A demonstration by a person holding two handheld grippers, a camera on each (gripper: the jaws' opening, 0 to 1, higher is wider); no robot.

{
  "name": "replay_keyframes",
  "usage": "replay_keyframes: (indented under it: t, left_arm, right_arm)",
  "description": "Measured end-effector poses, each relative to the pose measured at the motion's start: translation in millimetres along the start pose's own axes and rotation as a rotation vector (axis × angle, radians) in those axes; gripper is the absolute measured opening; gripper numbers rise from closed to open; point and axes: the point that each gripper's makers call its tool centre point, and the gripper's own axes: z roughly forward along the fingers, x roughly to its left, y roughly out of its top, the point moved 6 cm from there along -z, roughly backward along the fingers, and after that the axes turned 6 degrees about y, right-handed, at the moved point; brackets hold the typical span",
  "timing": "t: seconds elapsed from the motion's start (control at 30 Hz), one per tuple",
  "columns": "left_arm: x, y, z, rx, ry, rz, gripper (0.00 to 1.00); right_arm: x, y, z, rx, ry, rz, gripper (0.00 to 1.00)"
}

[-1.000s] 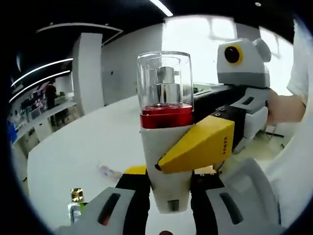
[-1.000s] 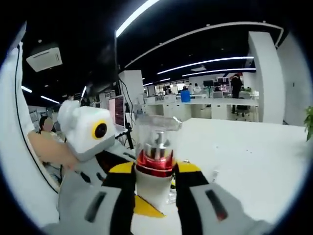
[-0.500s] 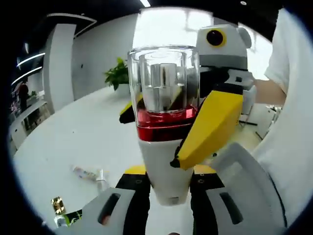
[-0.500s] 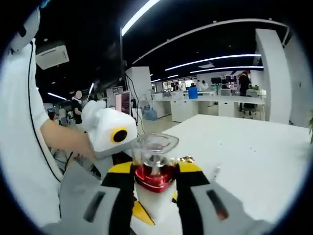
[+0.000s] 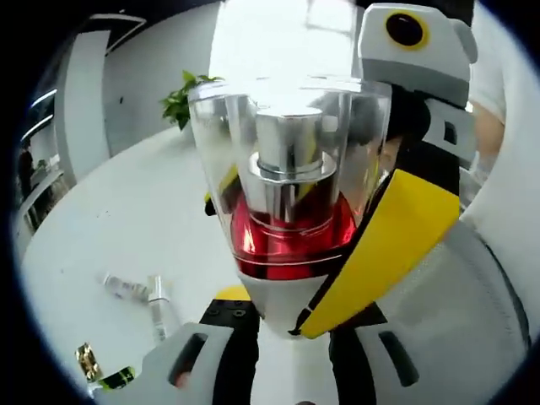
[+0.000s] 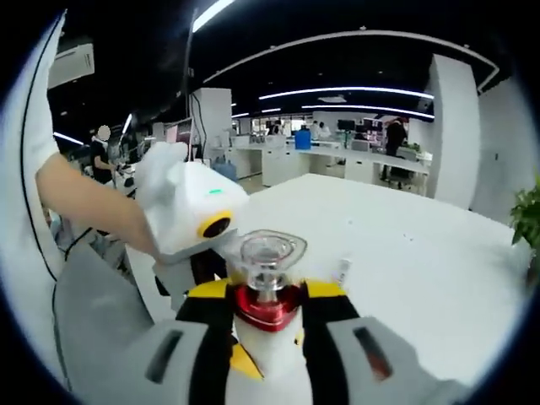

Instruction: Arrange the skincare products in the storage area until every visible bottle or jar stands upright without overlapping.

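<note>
A pump bottle [image 5: 291,211] with a white body, red collar and clear cap over a silver pump is held above the white table [image 5: 101,228]. My left gripper [image 5: 291,316] is shut on its lower body. My right gripper [image 5: 384,253] comes in from the right, its yellow finger pressed against the bottle's side. In the right gripper view the same bottle [image 6: 266,291] stands between the jaws of the right gripper [image 6: 266,312], which is shut on it. The left gripper [image 6: 211,274] meets the bottle from the left, held by a person's hand.
Two small tubes [image 5: 126,288] [image 5: 159,305] lie flat on the table beside a gold-capped bottle [image 5: 89,363]. Another small tube [image 6: 343,272] lies on the table [image 6: 405,245] beyond the bottle. A potted plant [image 5: 181,97] stands at the far edge. Desks and people fill the background.
Both cameras have swung. The bottle's cap now tilts closer to the left camera and looks larger. Both grippers stay clamped on the bottle.
</note>
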Motion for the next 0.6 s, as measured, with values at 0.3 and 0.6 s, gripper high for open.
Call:
replay_keyframes:
  t: [0.3,0.6]
  left_arm:
    - [12.9,-21.0,18.0,0.041,0.013,-0.001,0.28]
    - [25.8,-27.1,27.6,0.041,0.012,0.046,0.28]
  right_arm:
    - [-10.9,-25.8,13.4,0.032,-0.047,0.039,0.3]
    - [-17.0,-33.8,22.0,0.06,-0.104,0.028,0.3]
